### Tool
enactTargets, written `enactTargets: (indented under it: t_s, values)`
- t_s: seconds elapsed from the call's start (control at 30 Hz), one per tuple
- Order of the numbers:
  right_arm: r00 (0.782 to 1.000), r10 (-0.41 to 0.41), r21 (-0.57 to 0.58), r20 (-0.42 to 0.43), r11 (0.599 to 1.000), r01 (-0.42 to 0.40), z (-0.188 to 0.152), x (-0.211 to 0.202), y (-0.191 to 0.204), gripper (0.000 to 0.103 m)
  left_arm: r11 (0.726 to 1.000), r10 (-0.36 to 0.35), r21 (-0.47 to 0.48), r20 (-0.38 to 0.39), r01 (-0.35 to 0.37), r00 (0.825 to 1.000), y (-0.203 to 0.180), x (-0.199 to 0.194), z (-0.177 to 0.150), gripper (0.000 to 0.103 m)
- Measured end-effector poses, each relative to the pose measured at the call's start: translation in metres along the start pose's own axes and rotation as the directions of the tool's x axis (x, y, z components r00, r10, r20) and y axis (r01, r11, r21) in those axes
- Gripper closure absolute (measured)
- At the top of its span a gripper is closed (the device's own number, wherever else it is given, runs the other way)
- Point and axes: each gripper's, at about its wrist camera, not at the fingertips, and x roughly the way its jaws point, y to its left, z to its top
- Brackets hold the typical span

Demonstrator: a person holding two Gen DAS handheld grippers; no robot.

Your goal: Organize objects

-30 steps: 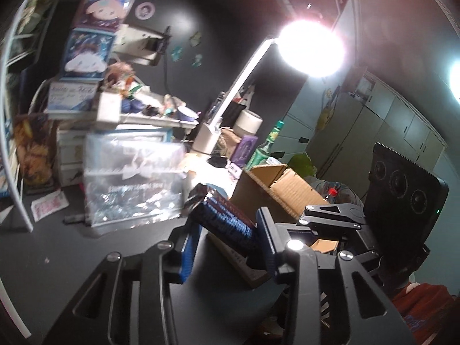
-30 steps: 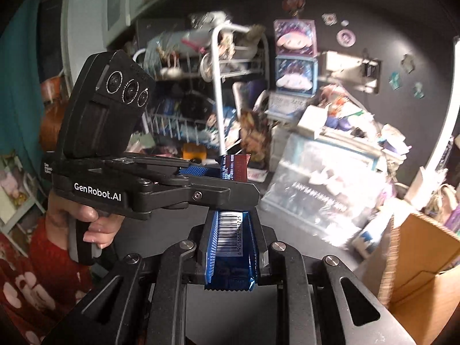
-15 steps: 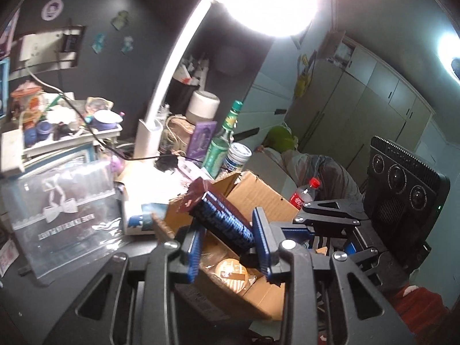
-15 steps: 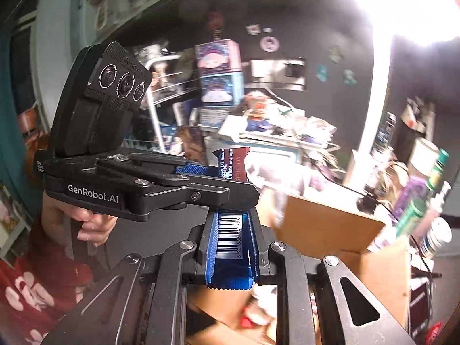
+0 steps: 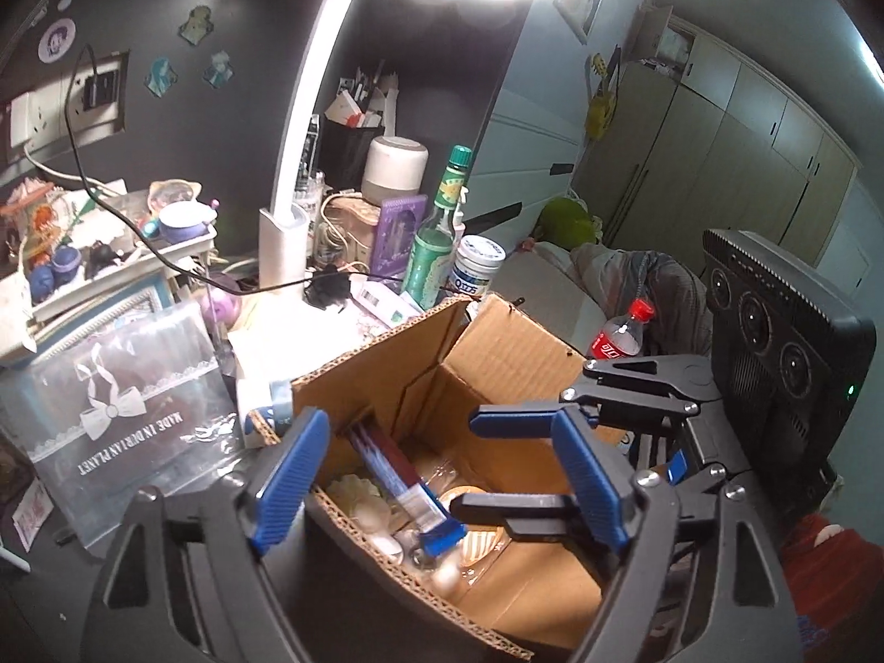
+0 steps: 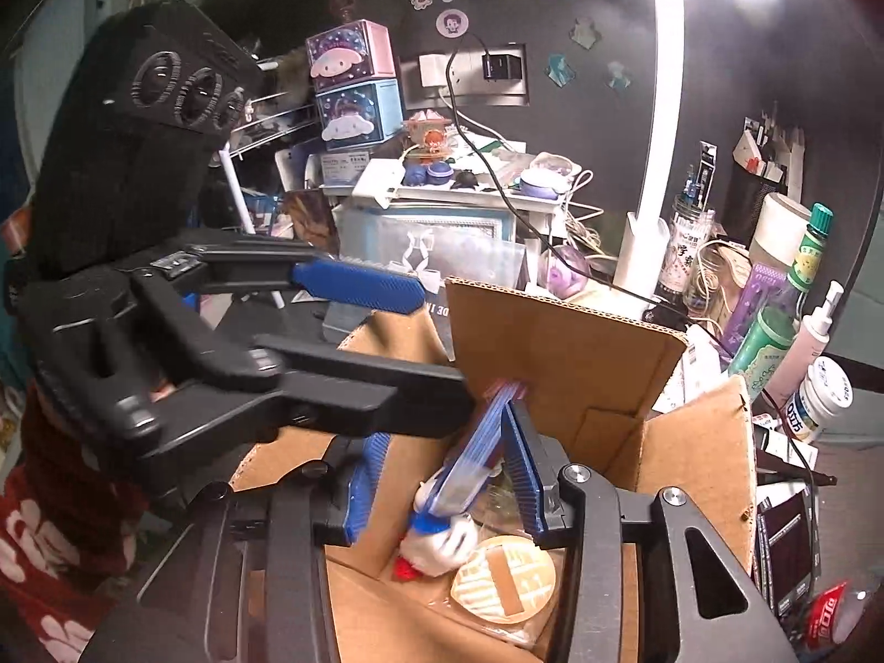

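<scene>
An open cardboard box (image 5: 497, 342) stands on the cluttered desk and holds snacks and small items. A flat dark red and blue packet (image 5: 403, 475) lies tilted inside it, free of both grippers; in the right wrist view the packet (image 6: 475, 458) looks blurred. My left gripper (image 5: 442, 469) is open wide above the box. My right gripper (image 6: 447, 475) is open too, with its pads on either side of the packet, over the box (image 6: 563, 342). The right gripper's body (image 5: 762, 342) shows at the right of the left wrist view.
A white desk lamp (image 5: 293, 166) stands behind the box. A green bottle (image 5: 436, 237), a white jar (image 5: 475, 271) and a purple box (image 5: 400, 232) stand beside it. A clear bag with a bow print (image 5: 121, 414) lies at left. A cola bottle (image 5: 619, 337) sits at right.
Both grippers moved right over the cardboard box and opened. The packet they held between them has dropped into the box.
</scene>
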Motion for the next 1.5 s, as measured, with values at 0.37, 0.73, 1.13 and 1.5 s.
enactTargets:
  t_s: [0.37,0.73,1.13,1.5]
  values:
    - [0.998,-0.049,-0.044,0.036,0.998,0.051,0.004,-0.006,0.014,0.05,0.97,0.232,0.022,0.189,-0.241,0.954,-0.008,-0.059,-0.022,0.005]
    - [0.98,-0.097,-0.111,0.173,0.987,0.117,0.001,-0.023,0.036,0.02,0.854,0.513,-0.123,0.362,-0.506,0.778,-0.009,-0.119,-0.071,0.001]
    - [0.959,-0.065,-0.095,0.275,0.991,0.094,-0.012,-0.029,0.033,0.011,0.825,0.564,-0.236,0.332,-0.513,0.756,0.011,-0.135,-0.098,0.001]
    - [0.961,-0.044,-0.037,0.275,0.998,0.056,-0.014,-0.029,0.023,0.011,0.822,0.568,-0.24,0.304,-0.516,0.764,0.015,-0.128,-0.099,0.0]
